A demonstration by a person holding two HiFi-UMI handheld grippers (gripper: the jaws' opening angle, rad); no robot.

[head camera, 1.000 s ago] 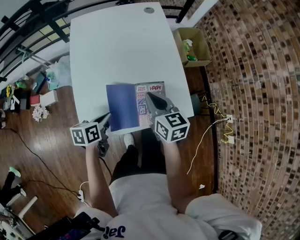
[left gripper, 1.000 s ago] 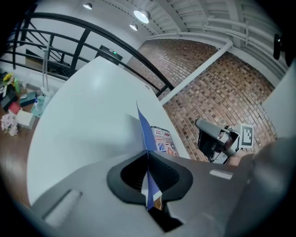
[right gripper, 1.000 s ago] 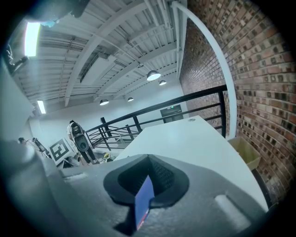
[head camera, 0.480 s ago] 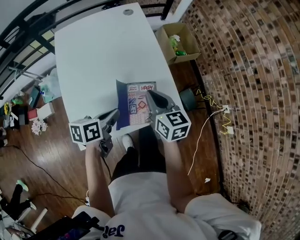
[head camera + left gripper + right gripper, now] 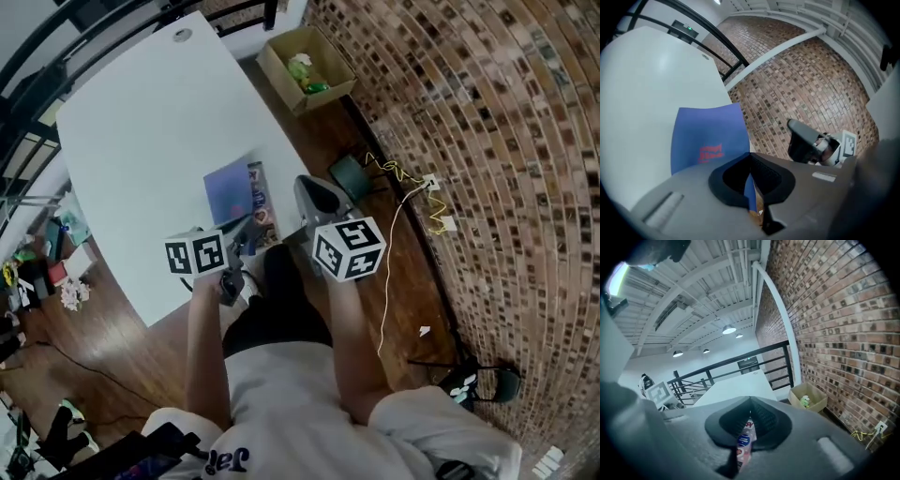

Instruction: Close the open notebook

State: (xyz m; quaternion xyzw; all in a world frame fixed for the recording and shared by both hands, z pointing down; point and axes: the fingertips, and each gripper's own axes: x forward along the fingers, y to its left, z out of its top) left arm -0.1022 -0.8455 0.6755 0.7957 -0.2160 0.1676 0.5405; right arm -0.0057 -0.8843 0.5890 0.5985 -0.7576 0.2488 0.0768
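I am in the middle of the fold. The notebook point(image 5: 232, 190) sits at the near right edge of the white table point(image 5: 141, 122), close in front of me, and it is neither flat open nor shut. My left gripper point(image 5: 750, 190) has its jaws pressed together on the near edge of the blue cover point(image 5: 708, 138). In the left gripper view that cover stands up on a slant, with red lettering on the face turned to me. My right gripper point(image 5: 746, 437) is just to the right of it, and its jaws pinch a thin, colourfully printed page point(image 5: 744, 439) of the same notebook, which runs up between the pads. From the head view I cannot tell how much of the notebook rests on the table and how much I am carrying. The cover has not yet come down on the printed pages, so I judge the closing roughly half done. As I see it, the next move calls for swinging the left gripper over to the right so the cover folds across the pages. The right gripper should let go and slide out to the right before the cover lands, or I will close the notebook on my own jaw. After that comes laying the cover flat and opening the left jaws.
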